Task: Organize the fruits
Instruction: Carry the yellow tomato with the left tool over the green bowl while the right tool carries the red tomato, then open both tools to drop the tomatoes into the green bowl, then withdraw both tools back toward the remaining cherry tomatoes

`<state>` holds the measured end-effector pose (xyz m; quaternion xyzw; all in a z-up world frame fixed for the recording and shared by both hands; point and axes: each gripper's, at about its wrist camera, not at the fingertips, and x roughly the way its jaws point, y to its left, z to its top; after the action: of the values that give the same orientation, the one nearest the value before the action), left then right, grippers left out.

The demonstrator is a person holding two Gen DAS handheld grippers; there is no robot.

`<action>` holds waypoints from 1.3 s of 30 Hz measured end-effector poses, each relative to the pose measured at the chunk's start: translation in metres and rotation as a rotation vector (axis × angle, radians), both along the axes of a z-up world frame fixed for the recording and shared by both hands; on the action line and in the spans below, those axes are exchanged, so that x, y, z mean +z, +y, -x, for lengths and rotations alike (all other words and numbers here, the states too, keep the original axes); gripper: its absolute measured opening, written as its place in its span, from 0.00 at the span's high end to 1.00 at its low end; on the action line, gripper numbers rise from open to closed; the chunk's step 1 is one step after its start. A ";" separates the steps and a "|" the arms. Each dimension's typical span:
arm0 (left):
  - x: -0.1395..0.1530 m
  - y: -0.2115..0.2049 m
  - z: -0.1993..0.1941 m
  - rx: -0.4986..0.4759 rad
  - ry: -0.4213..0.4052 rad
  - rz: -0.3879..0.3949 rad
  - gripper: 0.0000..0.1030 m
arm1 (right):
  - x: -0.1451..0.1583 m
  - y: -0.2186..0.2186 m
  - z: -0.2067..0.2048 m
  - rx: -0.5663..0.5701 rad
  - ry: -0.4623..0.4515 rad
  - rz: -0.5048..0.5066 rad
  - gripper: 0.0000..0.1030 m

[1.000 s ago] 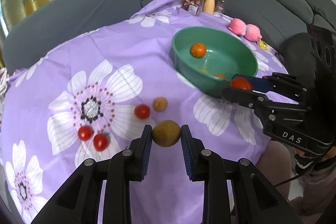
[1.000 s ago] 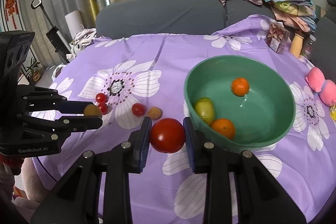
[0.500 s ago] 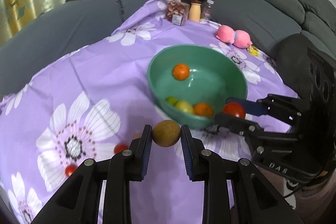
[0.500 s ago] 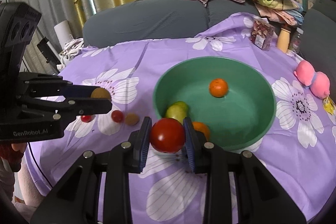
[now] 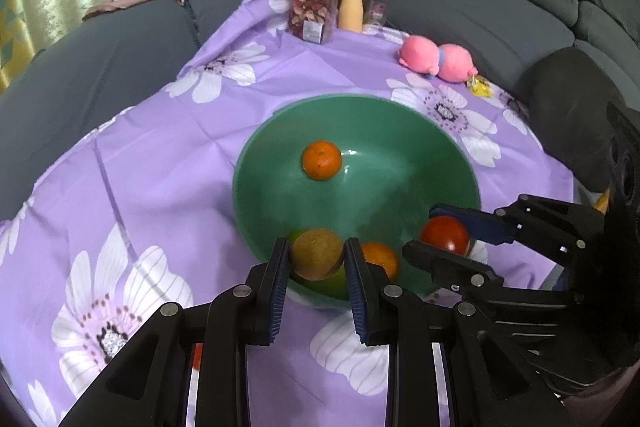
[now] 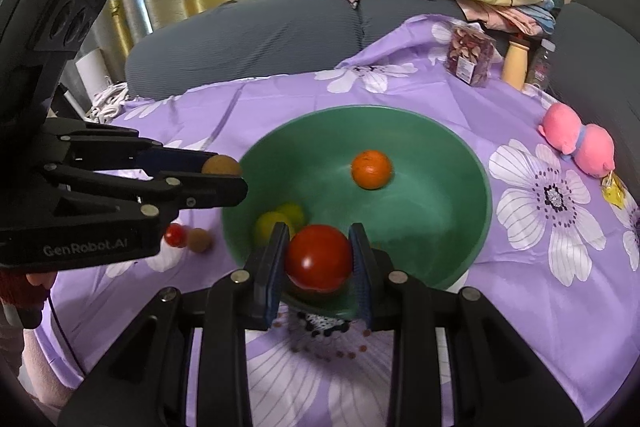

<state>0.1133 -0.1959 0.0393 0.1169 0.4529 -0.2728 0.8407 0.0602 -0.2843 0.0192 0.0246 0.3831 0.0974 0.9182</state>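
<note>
drop both fruits into bowl

left claw (image 5: 316, 259) pinching brown fruit (image 5: 316, 254), right claw (image 6: 319, 259) pinching tomato (image 6: 319, 257), both at green bowl (image 5: 460, 163) near rim. move further inside, lower, release gently, avoid the orange (image 5: 321, 160).

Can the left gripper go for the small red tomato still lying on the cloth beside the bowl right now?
Probably not yet: the left gripper is shut on a brown fruit at the green bowl rim. The small red tomato sits uncovered, so dropping the load first frees the jaws.
</note>
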 end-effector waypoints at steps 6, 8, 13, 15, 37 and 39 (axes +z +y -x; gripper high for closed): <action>-0.014 -0.009 -0.008 -0.013 0.025 -0.027 0.73 | -0.010 -0.004 -0.008 -0.017 0.026 0.002 0.70; -0.017 -0.012 -0.010 -0.019 0.027 -0.035 0.73 | -0.012 -0.005 -0.008 -0.022 0.032 0.003 0.70; -0.021 -0.013 -0.010 -0.015 0.025 -0.055 0.73 | -0.014 -0.006 -0.009 -0.027 0.042 0.009 0.69; -0.022 -0.012 -0.010 -0.008 0.026 -0.061 0.73 | -0.014 -0.005 -0.009 -0.026 0.041 0.013 0.68; 0.005 0.043 0.028 0.115 -0.014 -0.016 0.42 | 0.015 0.015 0.025 -0.023 0.002 0.040 0.49; 0.006 0.054 0.034 0.143 -0.013 -0.008 0.41 | 0.018 0.020 0.030 -0.014 -0.001 0.040 0.47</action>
<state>0.0795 -0.1418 0.0457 0.0895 0.4556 -0.2094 0.8606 0.0300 -0.2642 0.0375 0.0091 0.3844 0.0834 0.9193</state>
